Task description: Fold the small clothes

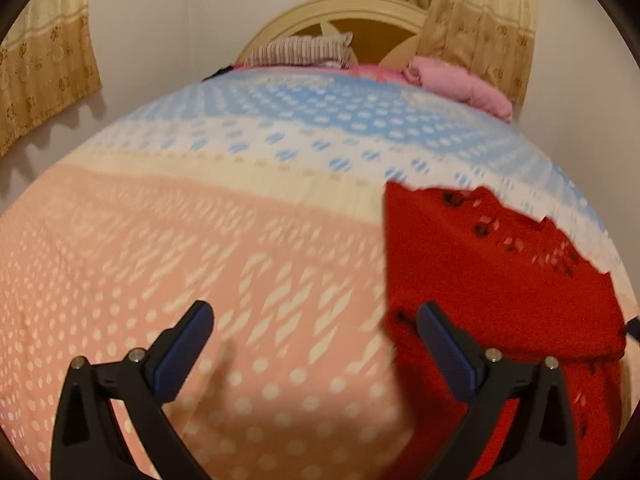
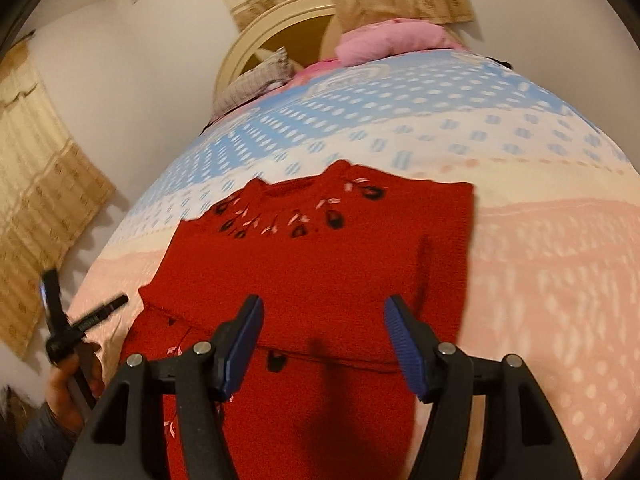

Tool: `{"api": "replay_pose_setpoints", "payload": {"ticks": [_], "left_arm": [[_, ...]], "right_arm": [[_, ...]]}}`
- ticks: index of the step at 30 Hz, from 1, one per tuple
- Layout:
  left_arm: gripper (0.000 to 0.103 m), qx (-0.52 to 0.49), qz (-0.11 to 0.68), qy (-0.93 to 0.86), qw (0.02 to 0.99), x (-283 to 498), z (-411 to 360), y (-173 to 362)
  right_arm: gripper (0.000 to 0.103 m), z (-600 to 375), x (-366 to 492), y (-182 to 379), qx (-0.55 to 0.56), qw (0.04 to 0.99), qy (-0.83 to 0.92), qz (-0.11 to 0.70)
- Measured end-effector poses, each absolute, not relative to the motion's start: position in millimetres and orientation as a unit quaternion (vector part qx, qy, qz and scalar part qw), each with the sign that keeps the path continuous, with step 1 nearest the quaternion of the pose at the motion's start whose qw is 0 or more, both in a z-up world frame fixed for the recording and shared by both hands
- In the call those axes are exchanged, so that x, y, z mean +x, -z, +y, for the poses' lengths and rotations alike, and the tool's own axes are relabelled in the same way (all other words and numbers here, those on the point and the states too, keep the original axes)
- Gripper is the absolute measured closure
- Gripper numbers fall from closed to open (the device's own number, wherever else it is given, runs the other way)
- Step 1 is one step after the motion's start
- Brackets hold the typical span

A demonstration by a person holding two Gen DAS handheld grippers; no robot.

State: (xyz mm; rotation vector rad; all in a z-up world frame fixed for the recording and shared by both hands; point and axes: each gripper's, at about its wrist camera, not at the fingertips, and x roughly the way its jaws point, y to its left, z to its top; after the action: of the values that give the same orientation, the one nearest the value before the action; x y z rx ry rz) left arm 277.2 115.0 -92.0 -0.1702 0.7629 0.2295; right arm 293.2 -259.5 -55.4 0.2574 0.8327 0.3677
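Observation:
A small red knit sweater [image 2: 320, 264] with dark and pink embroidery near the collar lies flat on the bed, its lower part folded over. It also shows at the right of the left wrist view [image 1: 500, 272]. My right gripper [image 2: 323, 320] is open and empty, hovering just above the sweater's lower middle. My left gripper [image 1: 316, 316] is open and empty above the pink bedspread, its right finger at the sweater's left edge. The left gripper also shows at the left edge of the right wrist view [image 2: 68, 320], held in a hand.
The bedspread [image 1: 200, 240] is pink near me, cream and blue farther off. A pink pillow [image 1: 460, 84] and a striped cushion [image 1: 304, 50] lie by the cream headboard [image 1: 360, 8]. Walls and beige curtains [image 1: 44, 72] surround the bed.

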Motion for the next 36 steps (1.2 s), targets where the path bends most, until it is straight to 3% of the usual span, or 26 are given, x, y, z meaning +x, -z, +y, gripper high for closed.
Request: {"api": "replay_pose_setpoints", "payload": {"ticks": [8, 12, 23, 24, 27, 36], "left_arm": [[0.000, -0.007, 0.437, -0.119, 0.891, 314, 96, 125], [0.000, -0.056, 0.438, -0.108, 0.891, 307, 115, 131], [0.000, -0.017, 0.426, -0.117, 0.897, 300, 103, 131], [0.000, -0.016, 0.426, -0.118, 0.897, 299, 103, 131], [0.000, -0.017, 0.428, -0.116, 0.896, 299, 104, 132], [0.000, -0.049, 0.453, -0.093, 0.885, 302, 111, 140]], "right_arm": [[0.039, -252, 312, 90, 0.121, 0.868, -0.186, 0.444], [0.039, -250, 302, 93, 0.110, 0.874, -0.189, 0.434], [0.039, -239, 286, 97, 0.078, 0.889, -0.160, 0.422], [0.038, -237, 286, 97, 0.069, 0.890, -0.158, 0.421], [0.021, -229, 289, 98, 0.054, 0.886, -0.178, 0.425], [0.020, -221, 284, 98, 0.033, 0.889, -0.174, 0.423]]}}
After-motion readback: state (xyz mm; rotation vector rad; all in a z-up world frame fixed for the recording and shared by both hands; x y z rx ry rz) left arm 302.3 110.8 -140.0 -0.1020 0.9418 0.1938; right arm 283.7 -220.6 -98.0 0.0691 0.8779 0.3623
